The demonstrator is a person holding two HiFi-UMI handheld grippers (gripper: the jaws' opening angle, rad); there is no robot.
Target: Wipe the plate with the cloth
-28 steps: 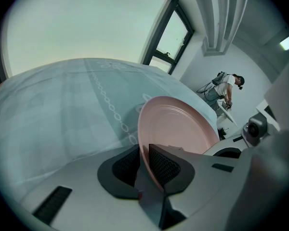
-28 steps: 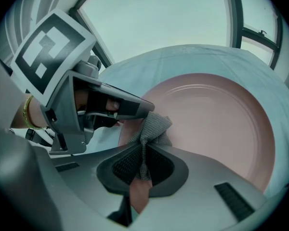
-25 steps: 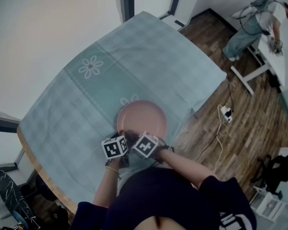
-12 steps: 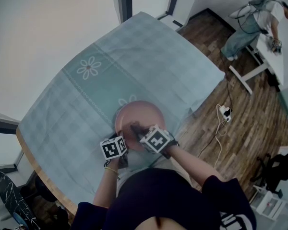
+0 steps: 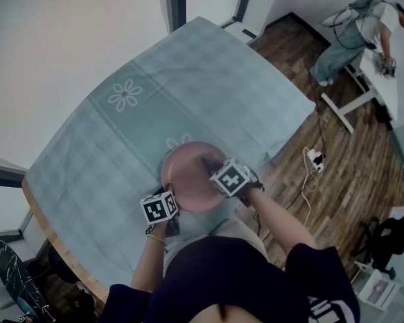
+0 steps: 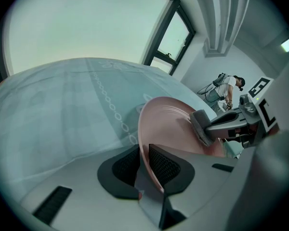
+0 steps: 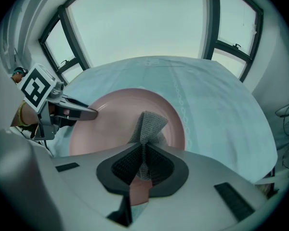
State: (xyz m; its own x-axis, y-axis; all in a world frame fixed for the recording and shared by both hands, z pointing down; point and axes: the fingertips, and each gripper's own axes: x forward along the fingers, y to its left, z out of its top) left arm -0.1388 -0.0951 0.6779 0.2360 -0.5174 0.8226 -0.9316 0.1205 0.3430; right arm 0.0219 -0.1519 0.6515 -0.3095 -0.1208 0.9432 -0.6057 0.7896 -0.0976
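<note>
Pink plate (image 5: 188, 170) sits on the checked tablecloth (image 5: 209, 79) near the table's front edge. The left gripper (image 6: 143, 161) is clamped on its near rim, steadying it. The right gripper (image 7: 143, 160) pinches the grey cloth (image 7: 149, 123) — cloth down on the plate's right side. Wiping judged under way — how much surface is left, cannot tell.

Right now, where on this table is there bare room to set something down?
Free: the whole far stretch of the tablecloth beyond the plate, and the left part around the flower print. Crowded: the near edge, where the left gripper clamps the plate's rim and the right gripper holds the cloth on it.
</note>
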